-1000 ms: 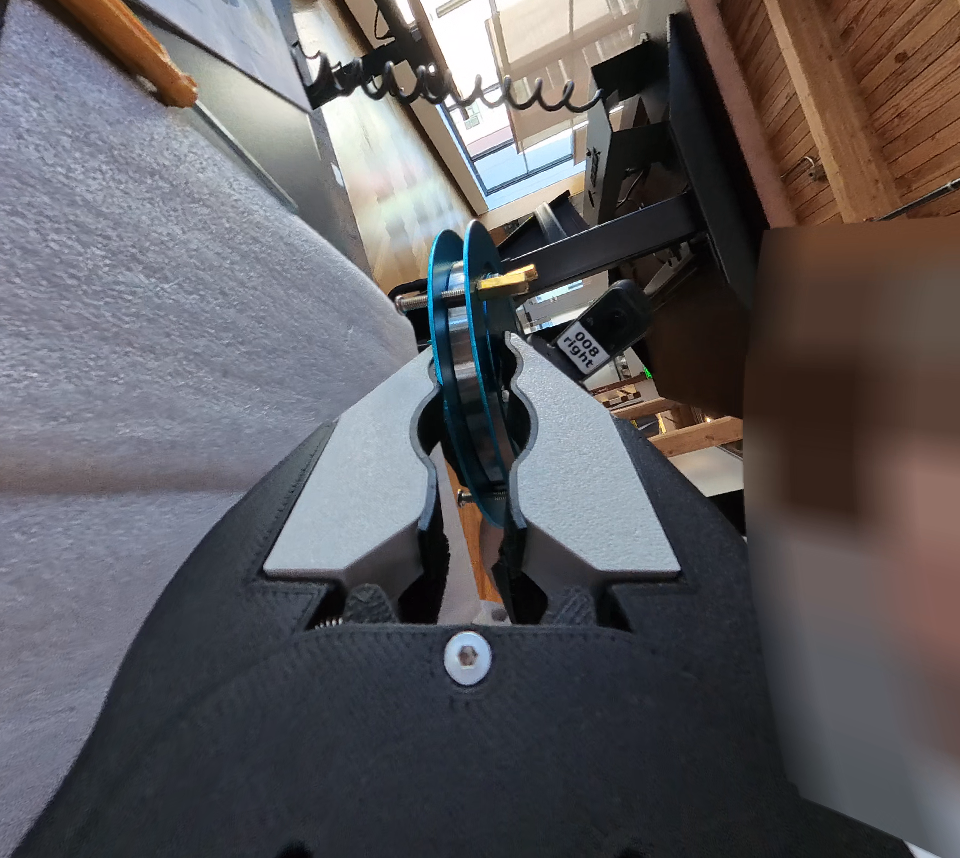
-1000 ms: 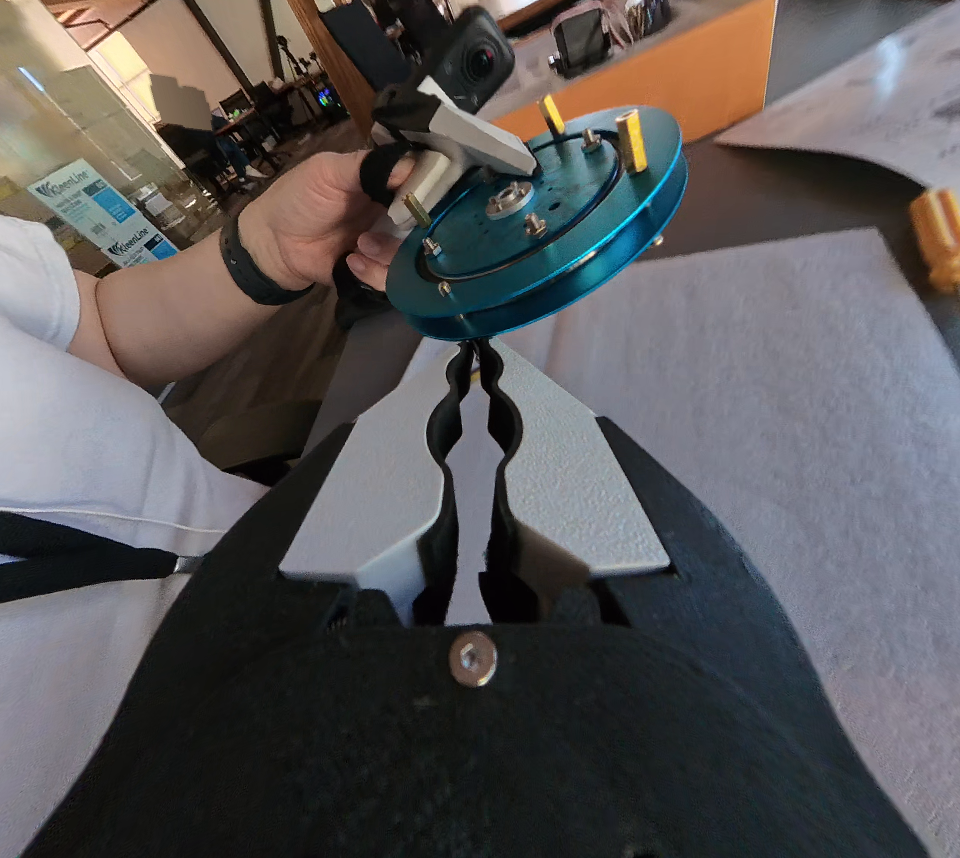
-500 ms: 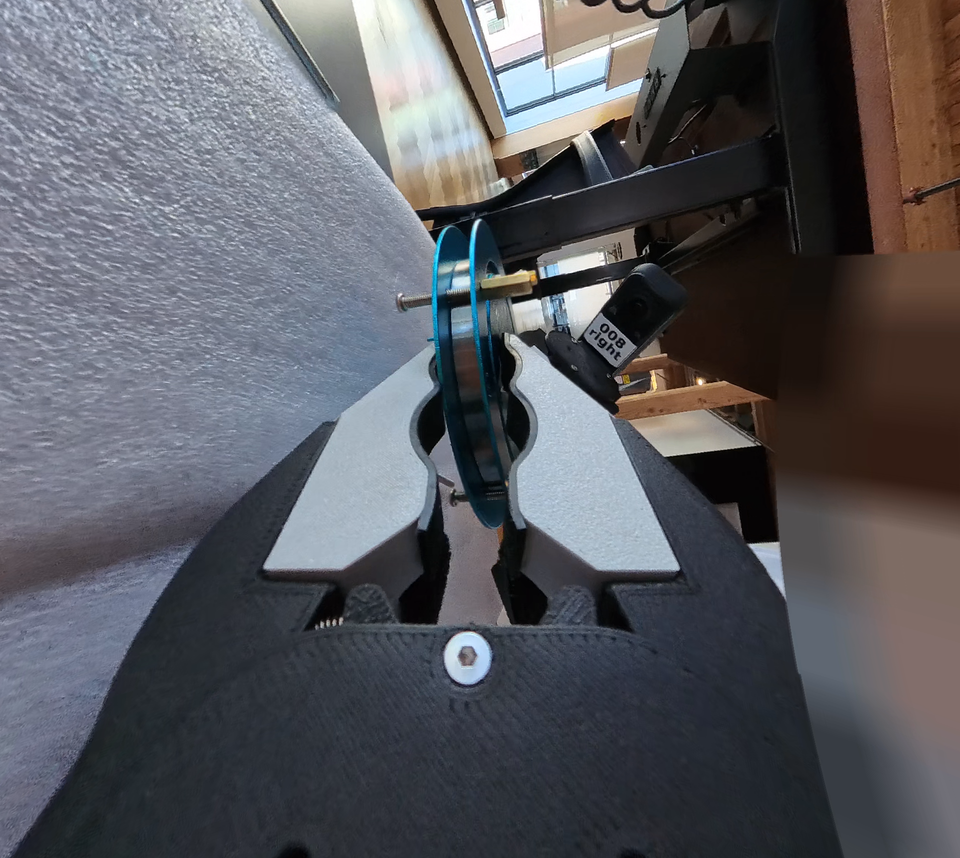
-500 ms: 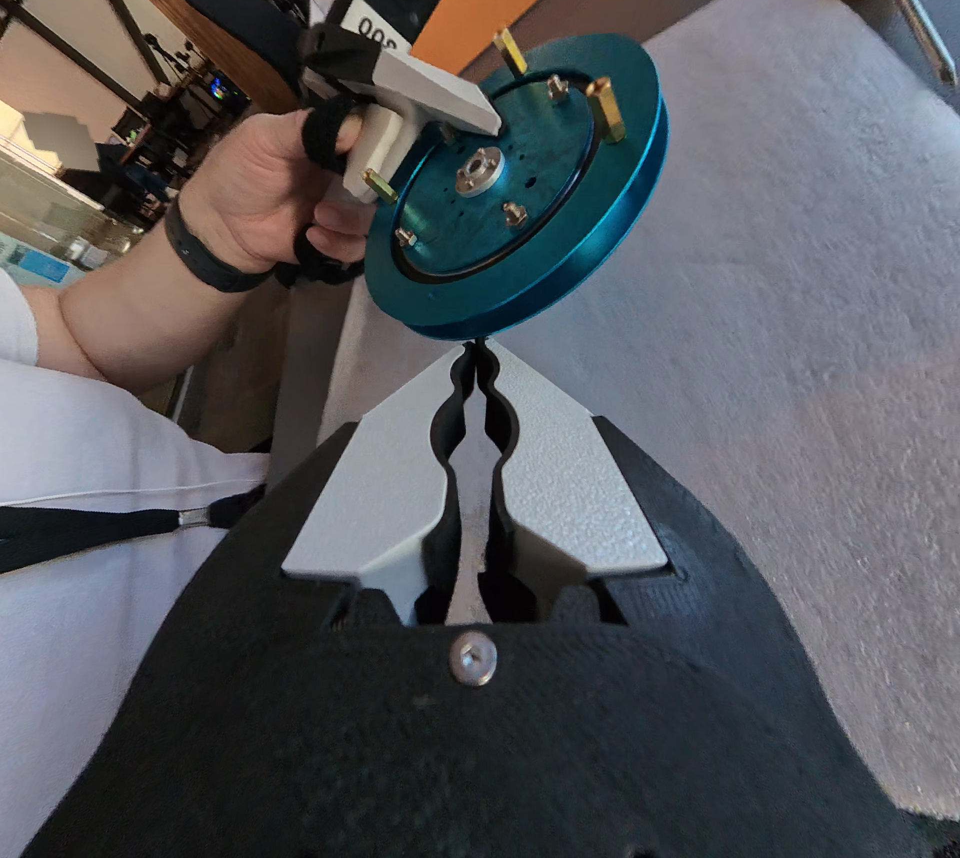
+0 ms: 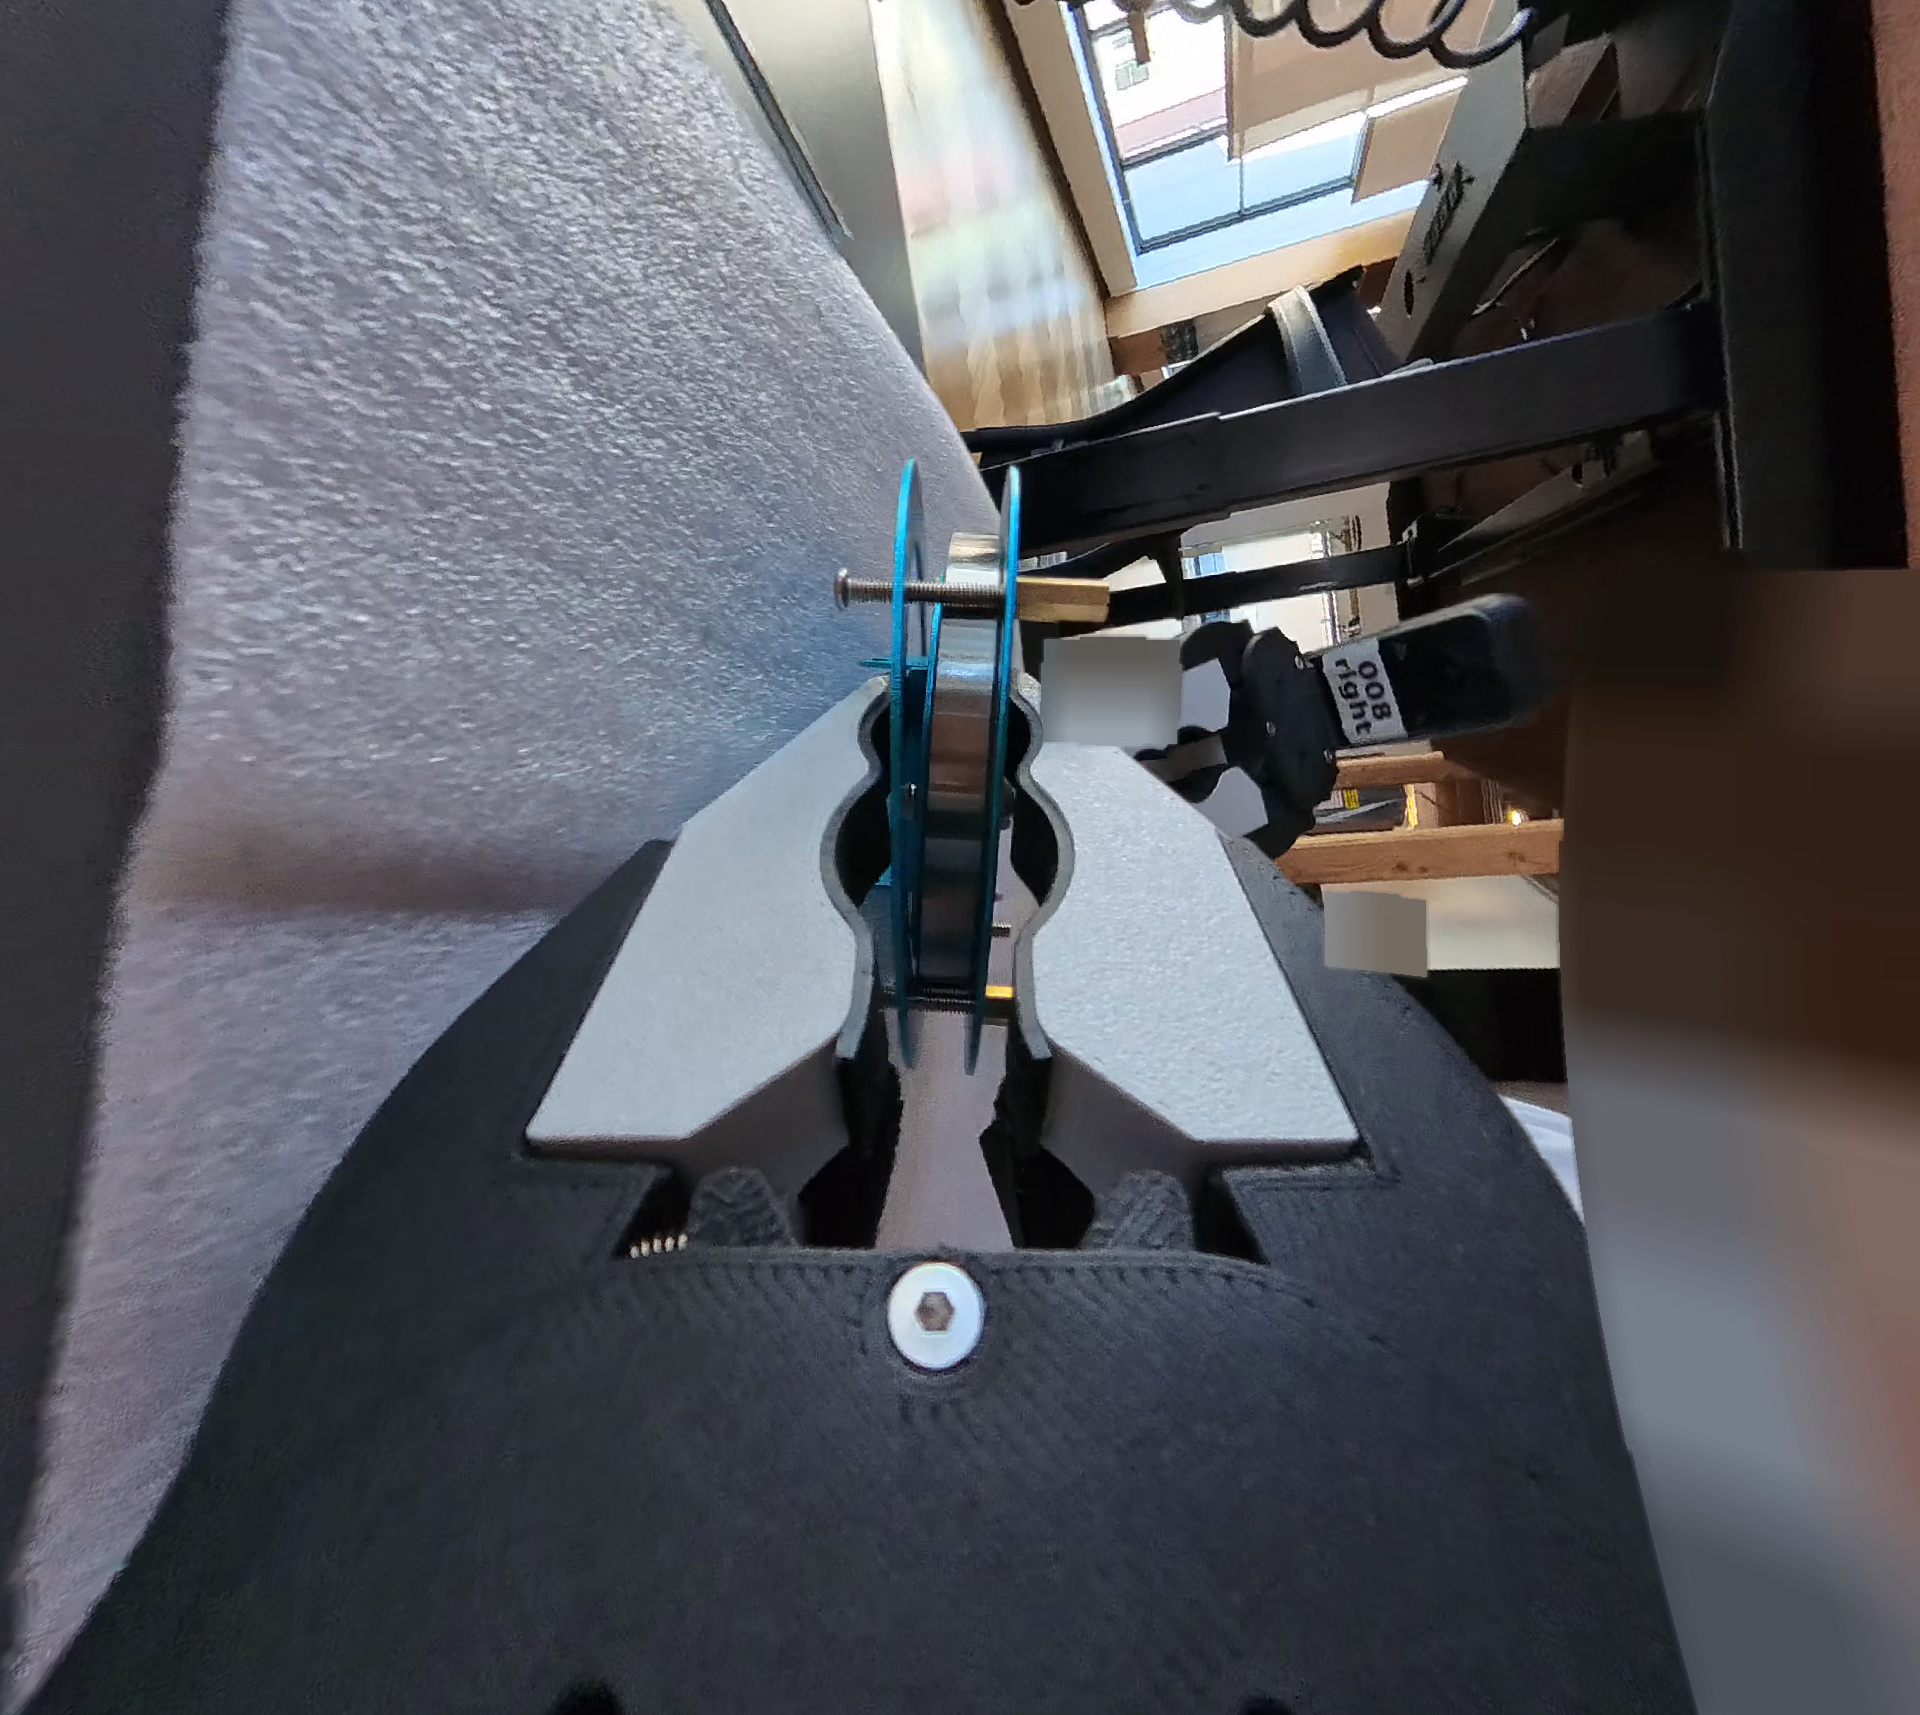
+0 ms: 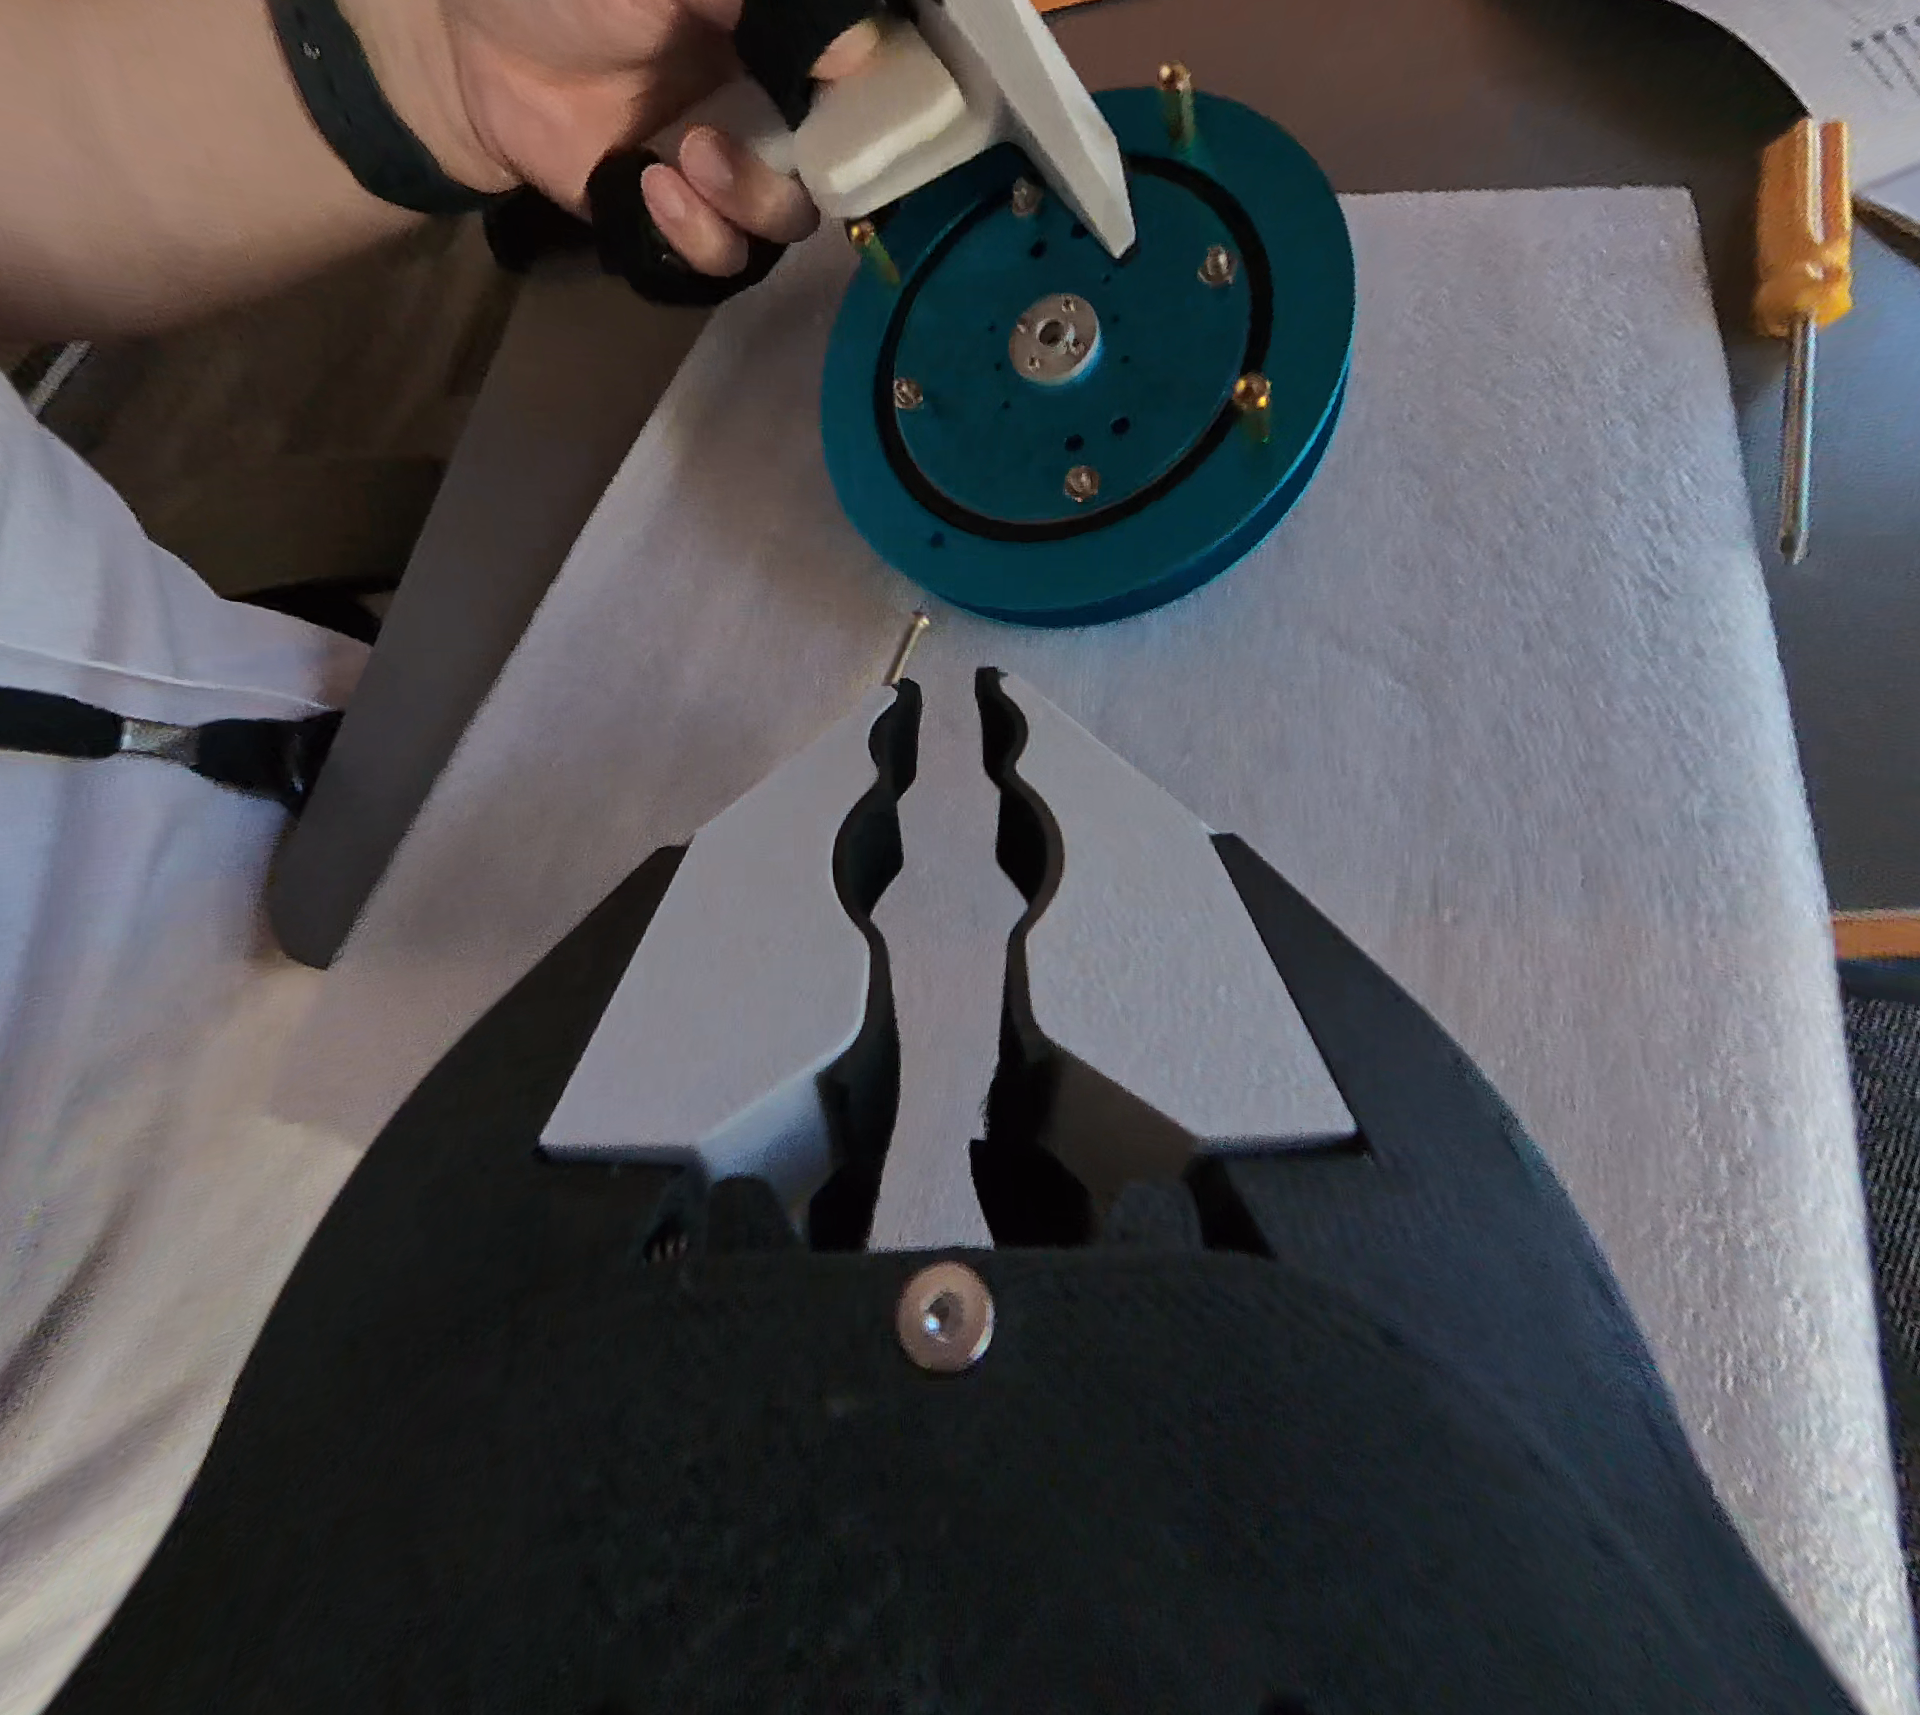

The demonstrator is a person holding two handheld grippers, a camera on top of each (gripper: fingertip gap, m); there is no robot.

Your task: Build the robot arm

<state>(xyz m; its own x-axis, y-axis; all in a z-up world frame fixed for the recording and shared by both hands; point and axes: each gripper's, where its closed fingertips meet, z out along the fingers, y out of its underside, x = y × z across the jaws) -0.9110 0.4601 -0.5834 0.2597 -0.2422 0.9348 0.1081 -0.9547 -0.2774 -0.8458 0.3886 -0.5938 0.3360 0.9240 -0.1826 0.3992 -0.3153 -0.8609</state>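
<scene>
The left gripper (image 5: pixel 951 709) was closed on the round blue metal wheel (image 6: pixel 1086 377), with its two grey fingers (image 5: pixel 748 948) pressing on the two flat faces near the rim. In the left wrist view the wheel stood edge-on between the fingers, and a thin steel screw (image 5: pixel 883 588) with a brass standoff (image 5: pixel 1060 600) passed across its two discs. In the right wrist view the wheel was low over the grey felt mat (image 6: pixel 1455 730), maybe resting on it; I could not tell which. A person's hand (image 6: pixel 561 24) held this gripper. The right gripper (image 6: pixel 948 683) held nothing, and its jaws stood a small way apart, just in front of the wheel. A small loose screw (image 6: pixel 904 647) lay on the mat beside its left fingertip. A yellow-handled screwdriver (image 6: pixel 1803 294) lay on the dark table (image 6: pixel 1455 96), near the mat's far right corner.
</scene>
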